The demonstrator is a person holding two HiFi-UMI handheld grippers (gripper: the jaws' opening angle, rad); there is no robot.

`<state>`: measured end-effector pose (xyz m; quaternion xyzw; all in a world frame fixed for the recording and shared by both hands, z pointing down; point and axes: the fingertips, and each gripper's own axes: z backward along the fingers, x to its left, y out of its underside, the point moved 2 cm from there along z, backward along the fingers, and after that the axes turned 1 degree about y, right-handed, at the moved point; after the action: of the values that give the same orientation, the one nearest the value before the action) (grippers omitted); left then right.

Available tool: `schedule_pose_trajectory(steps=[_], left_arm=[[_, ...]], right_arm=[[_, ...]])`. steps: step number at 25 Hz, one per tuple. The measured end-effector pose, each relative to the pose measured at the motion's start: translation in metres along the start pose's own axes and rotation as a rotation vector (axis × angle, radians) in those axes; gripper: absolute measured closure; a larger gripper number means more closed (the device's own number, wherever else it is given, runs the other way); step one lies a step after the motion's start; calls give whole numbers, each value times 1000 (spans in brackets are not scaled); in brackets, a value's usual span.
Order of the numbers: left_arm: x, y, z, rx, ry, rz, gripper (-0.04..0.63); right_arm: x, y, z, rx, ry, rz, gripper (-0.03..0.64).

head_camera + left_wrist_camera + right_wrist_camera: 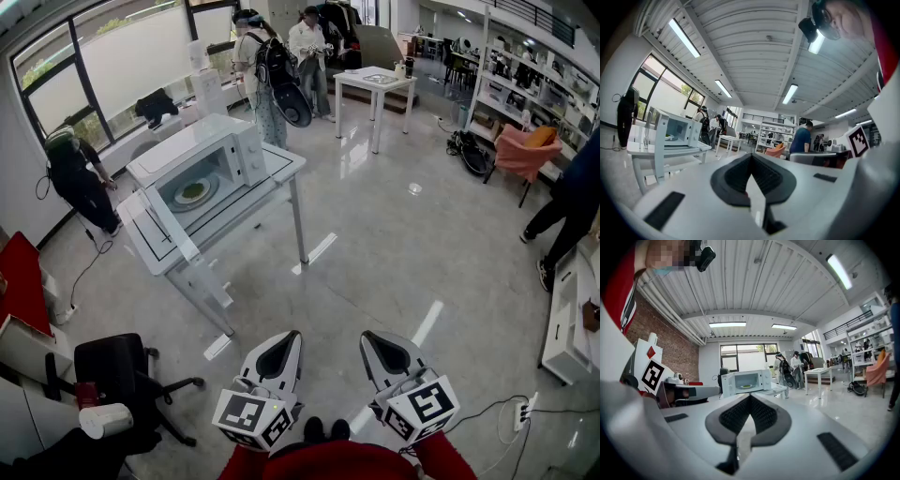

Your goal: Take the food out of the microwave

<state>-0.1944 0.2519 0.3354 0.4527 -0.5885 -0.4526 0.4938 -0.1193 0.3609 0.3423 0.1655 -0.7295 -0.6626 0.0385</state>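
Note:
A white microwave (202, 159) stands on a white table (281, 171) far ahead and to the left, its door (164, 220) swung open. Inside, a plate with green food (194, 191) rests on the turntable. Both grippers hang low, close to my body and well short of the table. My left gripper (284, 343) is shut with nothing in it, and so is my right gripper (377, 343). In the left gripper view the left gripper (751, 157) points past the microwave (677, 131). In the right gripper view the right gripper (751, 397) points at the microwave (745, 380) and the food (746, 386).
A black office chair (122, 375) stands at the near left. One person (75, 178) bends by the window, two people (281, 56) stand behind the microwave table, another (572, 206) is at the right. A second white table (375, 80) is at the back. Cables and a power strip (520, 408) lie on the floor.

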Motion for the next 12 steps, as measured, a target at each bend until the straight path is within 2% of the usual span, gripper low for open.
schedule_pose_trajectory(steps=[12], left_arm=[[11,-3,-3,1,18,16,584]], right_arm=[[-4,3,-10,18,22,-28,603]])
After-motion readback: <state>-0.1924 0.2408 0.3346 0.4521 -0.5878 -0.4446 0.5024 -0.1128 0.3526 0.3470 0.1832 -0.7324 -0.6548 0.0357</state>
